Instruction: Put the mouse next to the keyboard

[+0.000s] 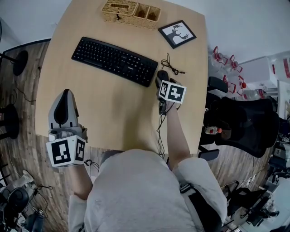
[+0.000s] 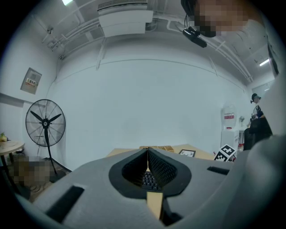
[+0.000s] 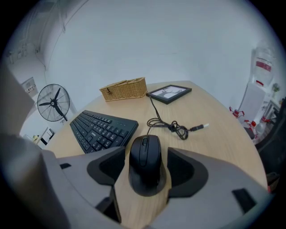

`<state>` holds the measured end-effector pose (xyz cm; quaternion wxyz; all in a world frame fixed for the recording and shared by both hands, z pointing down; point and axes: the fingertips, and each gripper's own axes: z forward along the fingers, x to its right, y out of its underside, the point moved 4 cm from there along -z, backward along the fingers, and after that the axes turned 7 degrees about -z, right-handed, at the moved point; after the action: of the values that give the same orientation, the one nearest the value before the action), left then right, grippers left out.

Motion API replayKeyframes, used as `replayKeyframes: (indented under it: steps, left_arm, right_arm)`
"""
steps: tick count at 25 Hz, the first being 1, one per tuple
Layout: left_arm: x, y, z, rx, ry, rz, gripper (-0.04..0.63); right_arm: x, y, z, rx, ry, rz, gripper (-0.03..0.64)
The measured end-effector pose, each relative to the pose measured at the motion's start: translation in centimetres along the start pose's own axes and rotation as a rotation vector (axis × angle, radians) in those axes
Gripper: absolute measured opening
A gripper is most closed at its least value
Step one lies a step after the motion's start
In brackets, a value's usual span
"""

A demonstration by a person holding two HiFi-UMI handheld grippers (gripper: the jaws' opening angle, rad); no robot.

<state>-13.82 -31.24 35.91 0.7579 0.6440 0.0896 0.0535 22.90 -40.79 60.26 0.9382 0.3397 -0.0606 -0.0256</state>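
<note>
The black mouse (image 3: 144, 163) lies on the wooden table (image 1: 113, 118), just off the right end of the black keyboard (image 1: 114, 60). My right gripper (image 3: 144, 152) is open, with a jaw close on each side of the mouse and a thin strip of wood showing between. In the head view the mouse (image 1: 161, 75) peeks out beyond the right gripper (image 1: 165, 88). The mouse's cable (image 3: 172, 126) lies coiled beyond it. My left gripper (image 1: 67, 96) hovers at the table's near left, shut and holding nothing, its pads meeting in a line (image 2: 147, 156).
A wicker basket (image 1: 130, 12) and a framed picture (image 1: 176, 34) stand at the table's far edge. A black office chair (image 1: 240, 122) sits to the right of the table. A standing fan (image 2: 44, 123) is off to the left.
</note>
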Motion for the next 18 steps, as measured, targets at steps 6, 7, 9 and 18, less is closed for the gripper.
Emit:
replayKeyframes:
  steps: [6, 7, 9, 18]
  left_arm:
    - [0.3, -1.0, -1.1, 0.037, 0.019, -0.001, 0.011]
    - [0.4, -1.2, -1.2, 0.043, 0.027, -0.001, 0.01]
    - [0.8, -1.5, -1.6, 0.054, 0.044, -0.001, 0.01]
    - [2.4, -2.1, -3.0, 0.085, 0.138, 0.004, 0.011]
  right_arm:
    - [-0.9, -2.2, -5.0, 0.208, -0.056, 0.028, 0.258]
    - [-1.3, -2.4, -5.8, 0.237, -0.084, 0.033, 0.256]
    - [-2.1, -2.3, -7.4, 0.28, -0.119, 0.024, 0.149]
    - [-5.6, -2.0, -15.1, 0.476, -0.191, -0.071, 0.017]
